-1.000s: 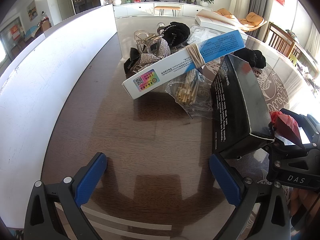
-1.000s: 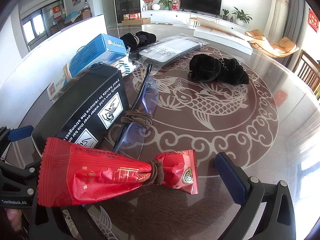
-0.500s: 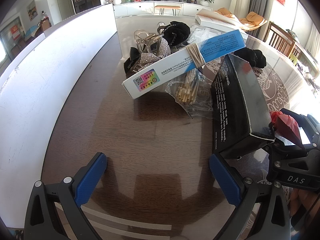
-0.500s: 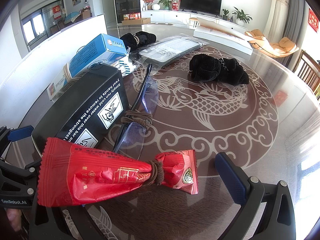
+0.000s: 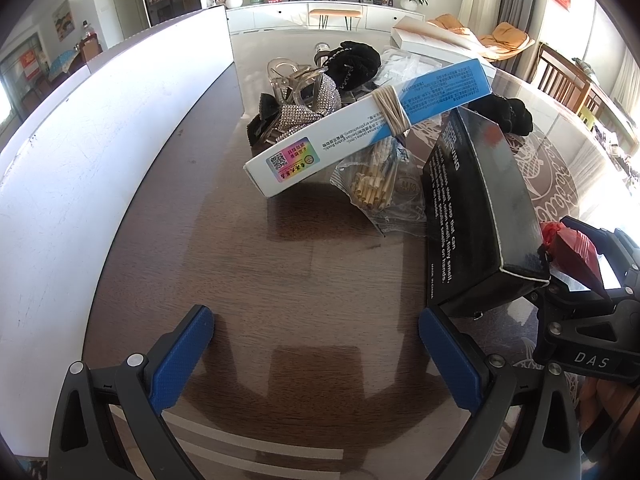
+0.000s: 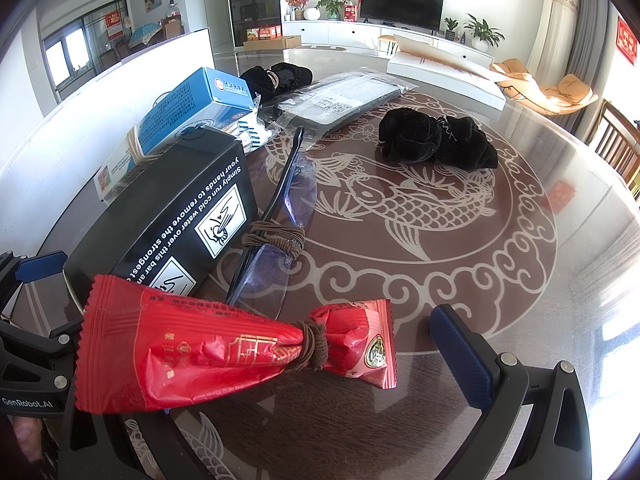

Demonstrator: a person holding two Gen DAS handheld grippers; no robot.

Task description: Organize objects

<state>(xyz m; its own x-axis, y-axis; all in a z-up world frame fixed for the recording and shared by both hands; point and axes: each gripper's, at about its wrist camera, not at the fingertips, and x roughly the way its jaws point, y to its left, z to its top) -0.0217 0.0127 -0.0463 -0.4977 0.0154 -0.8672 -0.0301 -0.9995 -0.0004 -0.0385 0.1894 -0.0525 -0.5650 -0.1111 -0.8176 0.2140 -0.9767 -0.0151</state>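
Sunlight falls across the glass-topped surface (image 5: pixel 248 264) as my left claw (image 5: pixel 316 354) hovers wide open over bare wood, gripping nothing. Ahead of it, left to right, lie a rhinestone hair clip (image 5: pixel 298 110), a blue-and-white box (image 5: pixel 372 126) bound with rubber bands and tilted over a clear bag of sticks (image 5: pixel 378 184), then a black box (image 5: pixel 476 208). Beside that box my right claw (image 6: pixel 280 364) is spread open too; a red snack packet (image 6: pixel 224 354), cinched with a brown hair tie, lies across its left finger, whose grip I cannot tell. Beyond rest banded glasses (image 6: pixel 276 224) and a black scrunchie (image 6: pixel 436 144).
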